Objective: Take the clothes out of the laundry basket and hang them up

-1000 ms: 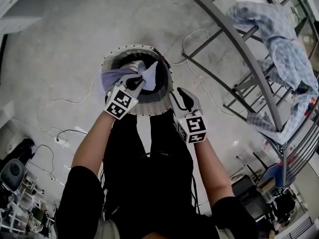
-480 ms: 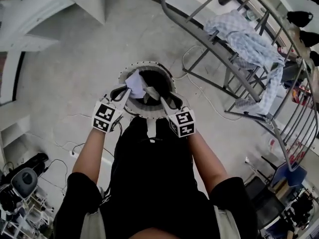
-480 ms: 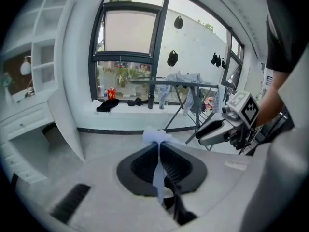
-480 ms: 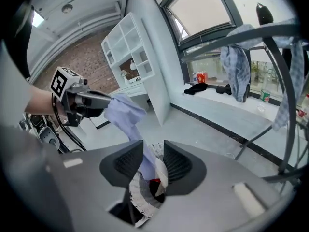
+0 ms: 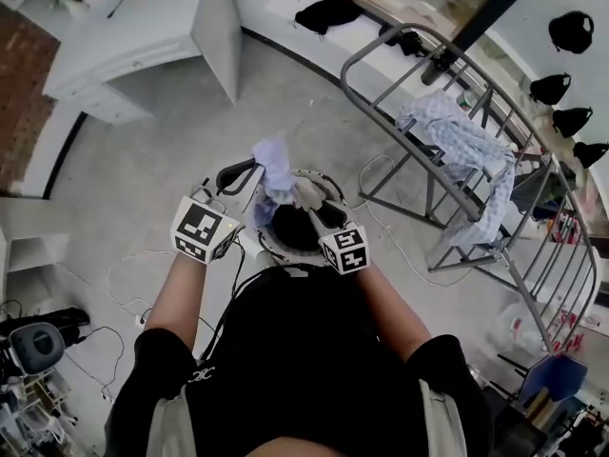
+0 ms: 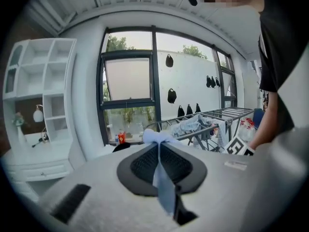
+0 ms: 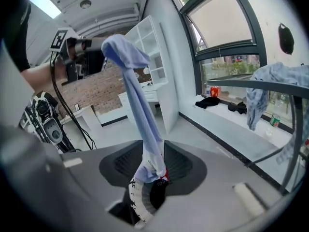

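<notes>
A light blue garment (image 5: 274, 165) hangs above the round white laundry basket (image 5: 269, 243), which stands on the floor in front of the person. My left gripper (image 5: 249, 169) is shut on the garment's upper end; in the left gripper view the blue cloth (image 6: 159, 178) runs between the closed pads (image 6: 140, 163). My right gripper (image 5: 303, 196) holds the lower part. There the cloth (image 7: 140, 110) fills the gap between the pads, bunched with a white-and-black edge (image 7: 137, 197). Its jaws are opening slightly, still touching the cloth.
A grey metal drying rack (image 5: 447, 93) stands to the right with a blue checked garment (image 5: 457, 136) draped over it. A white cabinet (image 5: 143, 36) is at the far left. Cables (image 5: 124, 265) lie on the floor. Black bags (image 5: 571, 31) hang on the wall.
Both grippers have risen from the basket with the blue garment stretched between them. The right gripper, empty a second ago, has come onto the cloth. The head view has tilted up toward the room.
</notes>
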The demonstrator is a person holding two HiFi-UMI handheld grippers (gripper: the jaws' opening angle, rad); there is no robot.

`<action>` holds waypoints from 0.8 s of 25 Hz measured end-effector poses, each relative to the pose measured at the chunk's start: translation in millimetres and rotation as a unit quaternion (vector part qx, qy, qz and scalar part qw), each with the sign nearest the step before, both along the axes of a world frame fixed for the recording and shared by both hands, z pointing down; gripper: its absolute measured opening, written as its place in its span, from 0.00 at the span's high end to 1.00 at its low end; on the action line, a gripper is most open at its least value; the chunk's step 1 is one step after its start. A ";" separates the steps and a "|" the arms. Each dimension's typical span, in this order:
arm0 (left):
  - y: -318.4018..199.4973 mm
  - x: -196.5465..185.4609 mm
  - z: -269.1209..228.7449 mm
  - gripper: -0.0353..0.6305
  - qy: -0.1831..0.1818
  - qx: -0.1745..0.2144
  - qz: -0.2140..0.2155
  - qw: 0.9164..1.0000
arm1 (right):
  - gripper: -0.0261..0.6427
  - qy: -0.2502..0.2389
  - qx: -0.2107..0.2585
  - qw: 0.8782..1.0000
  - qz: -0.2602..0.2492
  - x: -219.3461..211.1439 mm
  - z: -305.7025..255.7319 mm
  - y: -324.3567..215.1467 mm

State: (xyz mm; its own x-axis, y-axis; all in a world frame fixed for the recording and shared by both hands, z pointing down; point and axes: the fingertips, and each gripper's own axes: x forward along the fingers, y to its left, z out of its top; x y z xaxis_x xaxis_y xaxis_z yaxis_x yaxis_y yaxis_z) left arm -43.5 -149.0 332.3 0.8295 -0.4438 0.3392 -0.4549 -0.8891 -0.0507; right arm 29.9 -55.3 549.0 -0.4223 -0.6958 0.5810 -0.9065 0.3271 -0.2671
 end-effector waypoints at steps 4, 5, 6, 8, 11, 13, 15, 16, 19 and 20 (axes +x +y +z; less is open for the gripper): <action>-9.8 -11.0 -65.6 0.92 0.035 0.039 -0.005 0.999 | 0.73 0.004 -0.008 1.000 -0.011 -21.0 5.6 -7.5; -12.3 -13.9 -80.0 0.92 0.046 0.046 -0.008 0.998 | 0.72 0.006 -0.012 1.000 -0.016 -25.9 8.5 -10.6; -14.6 -16.6 -93.3 0.92 0.056 0.053 -0.010 0.997 | 0.72 0.008 -0.015 1.000 -0.020 -30.3 11.7 -15.0; -18.0 -21.1 -116.6 0.92 0.067 0.068 -0.012 0.995 | 0.72 0.007 -0.020 0.999 -0.025 -38.4 19.1 -26.4; -19.3 -23.7 -142.4 0.92 0.072 0.091 -0.013 0.993 | 0.67 -0.004 -0.022 0.999 -0.037 -52.2 33.3 -42.9; -17.9 -24.0 -156.2 0.92 0.076 0.104 -0.014 0.992 | 0.64 0.009 -0.030 0.998 -0.047 -61.2 48.9 -51.6; -14.7 -25.8 -168.8 0.92 0.079 0.115 -0.017 0.990 | 0.62 0.032 -0.040 0.997 -0.049 -68.2 65.0 -57.4; -12.8 -28.8 -172.5 0.92 0.077 0.119 -0.018 0.990 | 0.62 0.042 -0.044 0.997 -0.043 -69.9 71.5 -59.6; -10.5 -44.7 -177.0 0.92 0.059 0.126 -0.023 0.990 | 0.62 0.072 -0.048 0.996 0.003 -62.7 78.5 -69.4; -10.7 -49.6 -180.4 0.92 0.060 0.127 -0.028 0.990 | 0.61 0.078 -0.047 0.996 0.019 -59.7 78.8 -73.9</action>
